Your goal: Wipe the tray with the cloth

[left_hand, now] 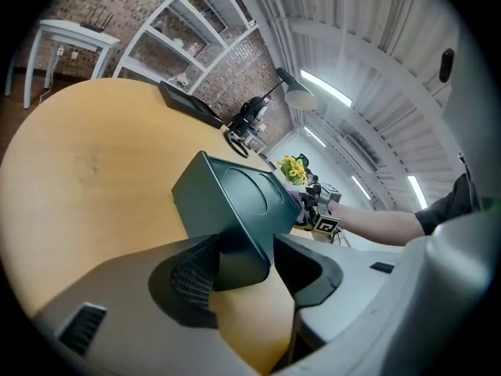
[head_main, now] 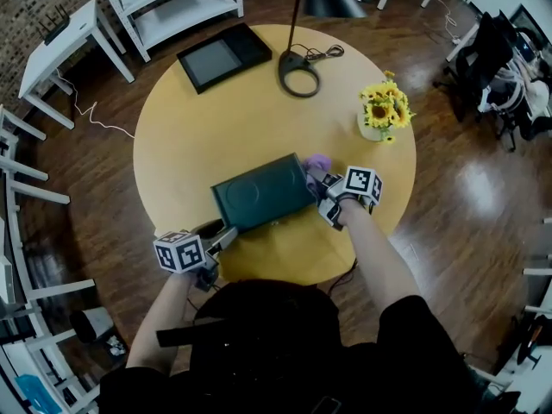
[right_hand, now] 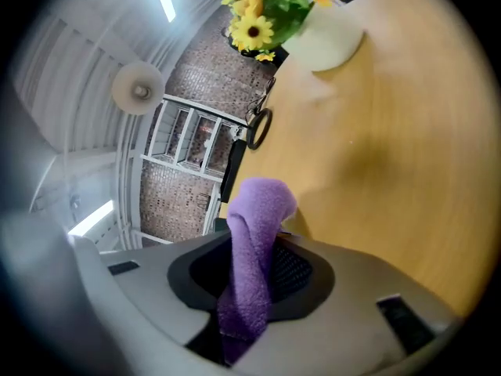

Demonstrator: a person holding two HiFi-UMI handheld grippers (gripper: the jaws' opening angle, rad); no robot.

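Note:
A dark green tray [head_main: 259,192] lies on the round wooden table [head_main: 198,136] near its front edge. My left gripper [head_main: 221,235] is at the tray's front left corner. In the left gripper view that corner of the tray [left_hand: 235,210] fills the space between the jaws, and both pads look to be against its sides. A purple cloth [right_hand: 252,257] hangs pinched between the jaws of my right gripper [head_main: 328,190], which is at the tray's right end. The bunched end of the cloth [head_main: 316,162] sticks out past the fingers, beside the tray's far right corner.
A vase of sunflowers [head_main: 384,110] stands at the table's right. A lamp's ring base [head_main: 298,72] and a flat black panel [head_main: 224,56] sit at the far side. White shelving [head_main: 172,3] and a small white table [head_main: 60,46] stand beyond, with chairs on the left.

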